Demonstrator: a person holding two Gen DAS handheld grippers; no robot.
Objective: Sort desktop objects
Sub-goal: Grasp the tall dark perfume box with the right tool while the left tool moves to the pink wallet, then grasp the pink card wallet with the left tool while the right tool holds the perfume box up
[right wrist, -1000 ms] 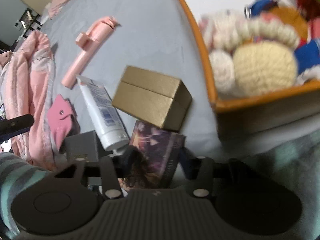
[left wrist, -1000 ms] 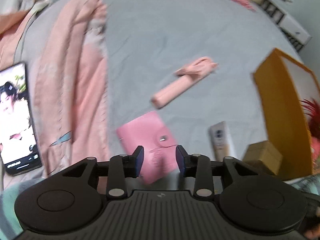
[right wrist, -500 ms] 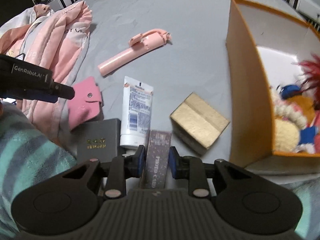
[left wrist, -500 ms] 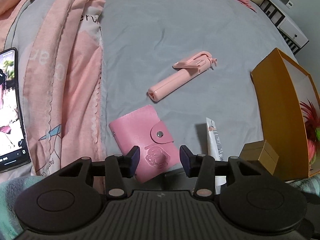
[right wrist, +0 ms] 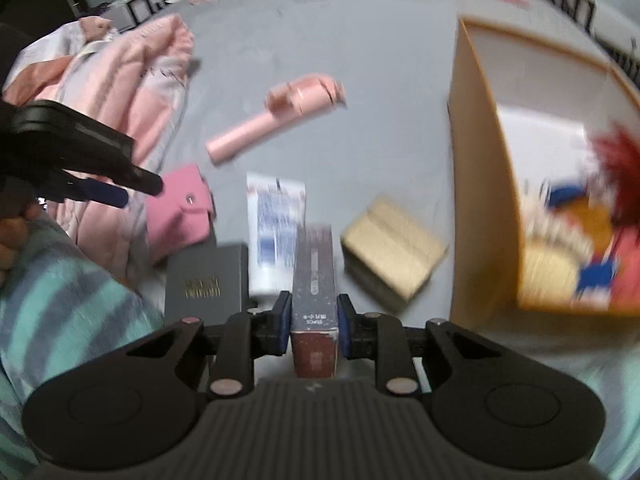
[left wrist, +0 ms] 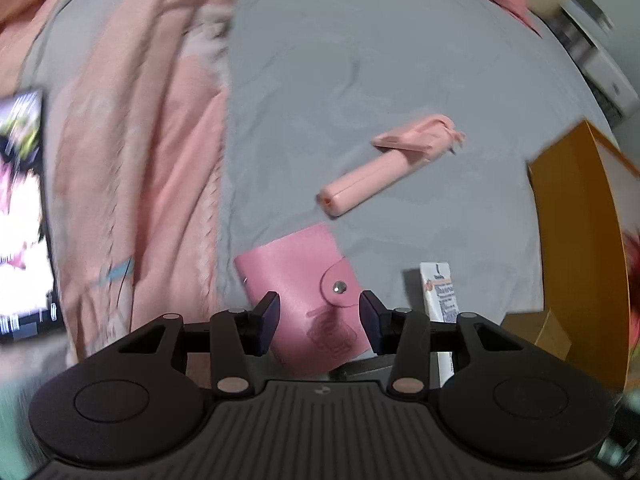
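In the right wrist view my right gripper (right wrist: 311, 322) has its jaws closing on a narrow maroon card box (right wrist: 314, 276), which stands on edge between the pads, and they press its two sides. The box hangs lifted above a white tube (right wrist: 276, 216) and a dark grey box (right wrist: 206, 276). My left gripper (left wrist: 319, 316) is open, hovering just over a pink snap wallet (left wrist: 296, 276) without touching it. The left gripper (right wrist: 136, 190) also shows at the left of the right wrist view, beside the wallet (right wrist: 180, 212).
On the grey bedsheet lie a pink selfie stick (left wrist: 384, 168) and a gold box (right wrist: 394, 248). An orange box (right wrist: 480, 184) holding plush toys (right wrist: 580, 232) stands at the right. A pink blanket (left wrist: 140, 160) and a lit phone (left wrist: 20, 216) lie left.
My right gripper rolled, closed on the card box, turned it on edge and raised it. The left gripper's jaws widened slightly and stayed over the wallet.
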